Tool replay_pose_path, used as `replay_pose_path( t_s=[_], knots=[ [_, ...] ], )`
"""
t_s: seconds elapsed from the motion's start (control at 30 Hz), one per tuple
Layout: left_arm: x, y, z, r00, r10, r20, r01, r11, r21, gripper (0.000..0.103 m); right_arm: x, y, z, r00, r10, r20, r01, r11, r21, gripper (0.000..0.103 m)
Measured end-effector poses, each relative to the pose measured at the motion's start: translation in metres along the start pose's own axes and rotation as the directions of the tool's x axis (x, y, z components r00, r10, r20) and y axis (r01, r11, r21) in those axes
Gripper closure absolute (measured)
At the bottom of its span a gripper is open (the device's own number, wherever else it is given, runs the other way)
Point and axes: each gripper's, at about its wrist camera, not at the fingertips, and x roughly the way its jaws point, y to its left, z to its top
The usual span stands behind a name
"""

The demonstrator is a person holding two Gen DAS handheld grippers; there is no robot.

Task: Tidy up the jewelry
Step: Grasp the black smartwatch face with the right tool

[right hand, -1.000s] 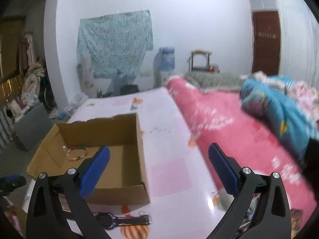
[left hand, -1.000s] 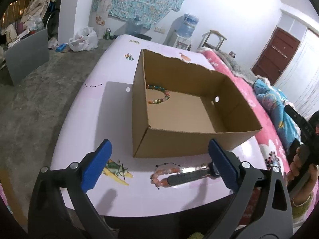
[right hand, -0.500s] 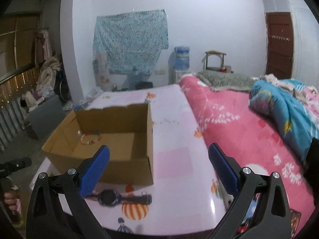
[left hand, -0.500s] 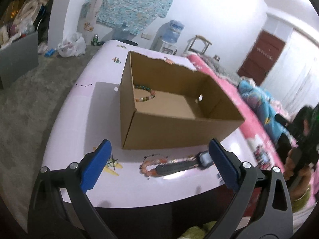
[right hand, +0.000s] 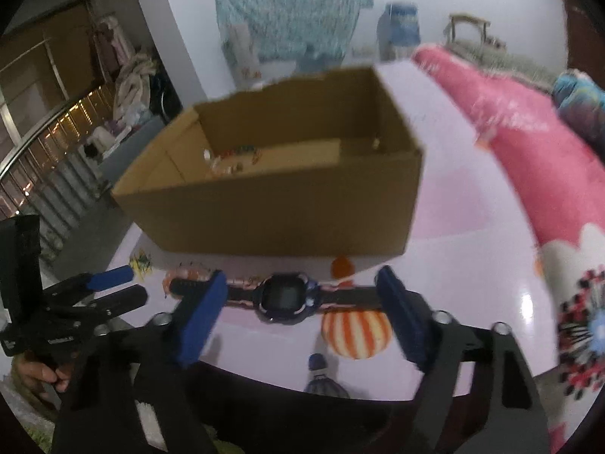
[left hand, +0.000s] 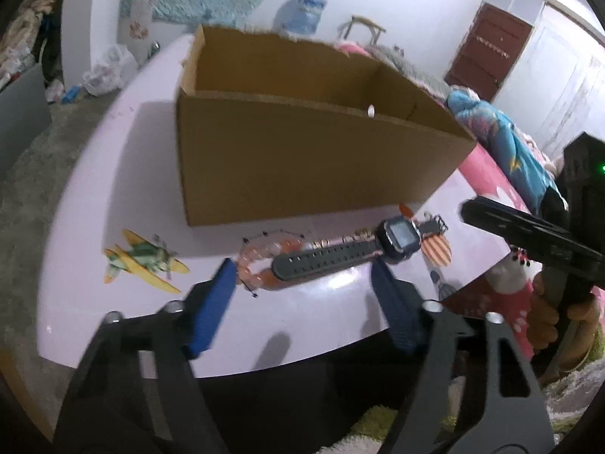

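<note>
Both the left gripper [left hand: 302, 283] and right gripper [right hand: 302, 291] are hovering wide apart, holding nothing, straddling the watch [right hand: 283, 297] lying on the tabletop [right hand: 472, 227].

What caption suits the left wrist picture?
Open left gripper nears a watch and pink bead bracelet before a cardboard box.

At twelve o'clock from my left gripper [left hand: 302, 295], the cardboard box [left hand: 310, 162] wall hides its floor; my right view is blurred.
</note>
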Motion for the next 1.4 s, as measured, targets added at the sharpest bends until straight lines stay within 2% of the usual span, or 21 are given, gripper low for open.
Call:
replay_pose_path(
  t_s=[0.1,0.17,0.3,0.47,0.7,1.0,1.17,1.4],
  knots=[
    [0.011,0.0,0.002,0.999,-0.017,-0.036,0.018,1.0,0.007,0.052,0.017,0.001,0.0,0.999,0.009,-0.041,-0.009,1.0,0.005,0.045],
    [0.017,0.0,0.004,0.998,-0.02,-0.051,0.021,1.0,0.009,0.054,0.025,0.001,-0.001,0.998,0.008,-0.059,-0.007,1.0,0.007,0.052],
    [0.028,0.004,0.009,0.996,-0.029,-0.083,0.029,1.0,-0.006,0.065,0.035,0.002,-0.003,0.996,0.007,-0.086,-0.006,1.0,0.009,0.059],
    [0.038,0.007,0.014,0.993,-0.025,-0.114,0.024,1.0,-0.014,0.065,0.046,0.002,-0.007,0.993,0.0,-0.114,0.0,1.0,0.006,0.063],
    [0.054,0.007,0.021,0.987,-0.039,-0.154,0.034,0.999,-0.038,0.065,0.052,0.002,-0.009,0.992,-0.002,-0.126,0.005,1.0,0.021,0.064],
    [0.047,0.01,0.025,0.987,-0.095,-0.129,0.086,0.994,-0.071,0.065,0.055,0.0,-0.007,0.992,-0.002,-0.122,0.005,0.999,0.031,0.064],
    [0.038,0.011,0.028,0.981,-0.167,-0.097,0.156,0.982,-0.11,0.065,0.055,-0.004,-0.008,0.993,0.004,-0.12,0.0,0.999,0.039,0.064],
    [0.04,0.017,0.022,0.956,-0.282,-0.077,0.26,0.941,-0.217,0.065,0.053,-0.005,-0.009,0.994,0.005,-0.113,0.0,0.999,0.048,0.064]
  ],
)
